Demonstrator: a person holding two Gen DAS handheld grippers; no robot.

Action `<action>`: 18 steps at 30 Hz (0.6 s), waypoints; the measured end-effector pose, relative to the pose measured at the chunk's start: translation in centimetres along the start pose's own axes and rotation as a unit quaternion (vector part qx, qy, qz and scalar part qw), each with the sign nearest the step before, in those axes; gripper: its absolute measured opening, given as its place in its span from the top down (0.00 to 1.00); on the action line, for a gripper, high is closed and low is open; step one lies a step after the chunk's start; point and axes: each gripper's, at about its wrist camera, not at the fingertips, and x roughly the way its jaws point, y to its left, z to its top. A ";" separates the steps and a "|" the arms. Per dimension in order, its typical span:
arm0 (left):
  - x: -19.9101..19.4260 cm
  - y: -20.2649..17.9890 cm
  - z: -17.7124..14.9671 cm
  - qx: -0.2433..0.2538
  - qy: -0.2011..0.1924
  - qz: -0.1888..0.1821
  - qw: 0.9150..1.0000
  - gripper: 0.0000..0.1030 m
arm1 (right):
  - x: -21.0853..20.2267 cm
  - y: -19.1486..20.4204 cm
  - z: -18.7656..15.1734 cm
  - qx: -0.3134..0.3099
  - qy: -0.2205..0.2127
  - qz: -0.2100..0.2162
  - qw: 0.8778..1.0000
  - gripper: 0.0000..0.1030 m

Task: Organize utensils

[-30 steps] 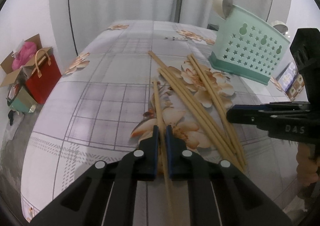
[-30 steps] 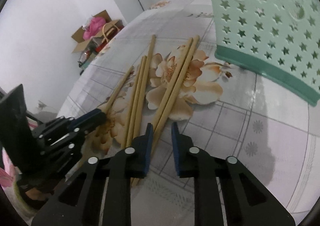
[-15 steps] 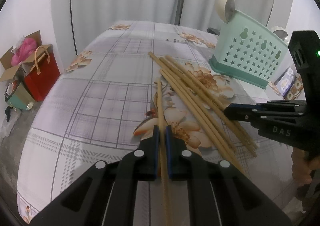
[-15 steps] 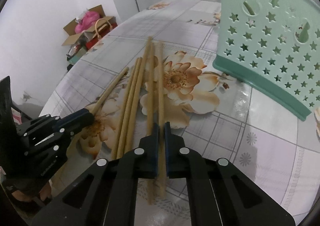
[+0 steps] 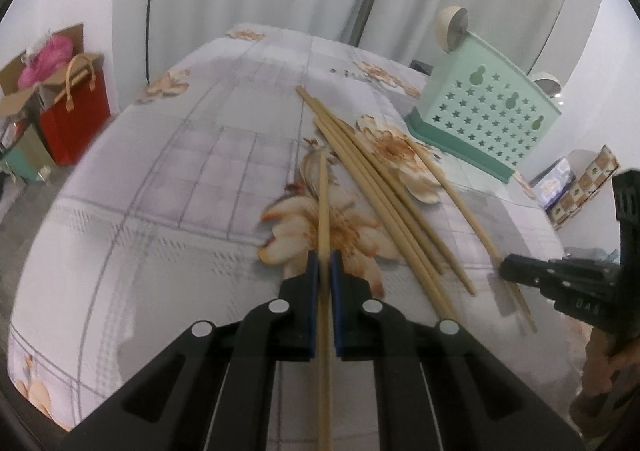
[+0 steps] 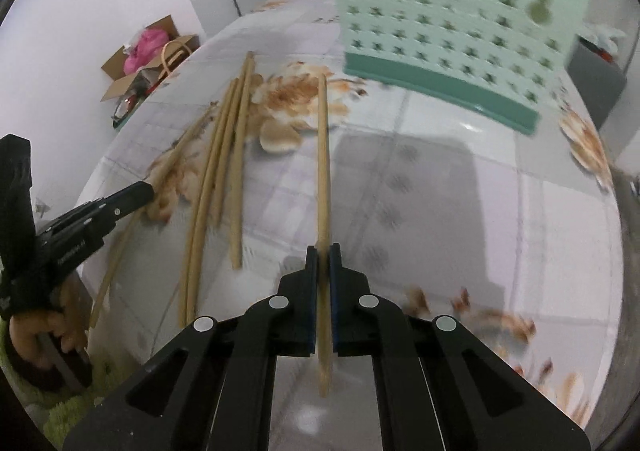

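Observation:
My left gripper is shut on one wooden chopstick that points away along the floral tablecloth. Several loose chopsticks lie fanned just to its right. At the right edge of this view my right gripper grips another chopstick, drawn apart from the pile. In the right wrist view the right gripper is shut on that chopstick, whose far tip points at the mint-green star-pierced utensil holder. The holder stands upright at the back right. The left gripper shows at the left, beside the loose chopsticks.
A red bag and a cardboard box with a pink item sit on the floor beyond the table's left edge. Patterned boxes lie past the right edge. A grey curtain hangs behind the table.
My right gripper closed on one chopstick and swung it rightward, away from the pile, toward the holder. The left gripper kept its chopstick and hardly moved.

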 end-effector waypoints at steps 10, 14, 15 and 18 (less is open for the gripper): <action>0.4 -1.0 0.5 0.020 0.029 -0.015 0.999 0.84 | 0.4 0.2 1.1 -0.038 0.007 0.000 0.999 0.78; 1.2 -2.0 1.3 0.059 0.037 0.004 0.998 0.83 | 1.4 0.4 2.2 -0.057 0.008 -0.009 0.998 0.78; 1.4 -2.0 1.5 0.065 0.039 0.008 0.997 0.83 | 1.6 0.4 2.5 -0.060 0.008 -0.010 0.998 0.78; 2.1 -2.3 2.2 0.080 0.047 0.019 0.996 0.83 | 2.6 0.4 3.7 -0.068 0.006 -0.014 0.998 0.78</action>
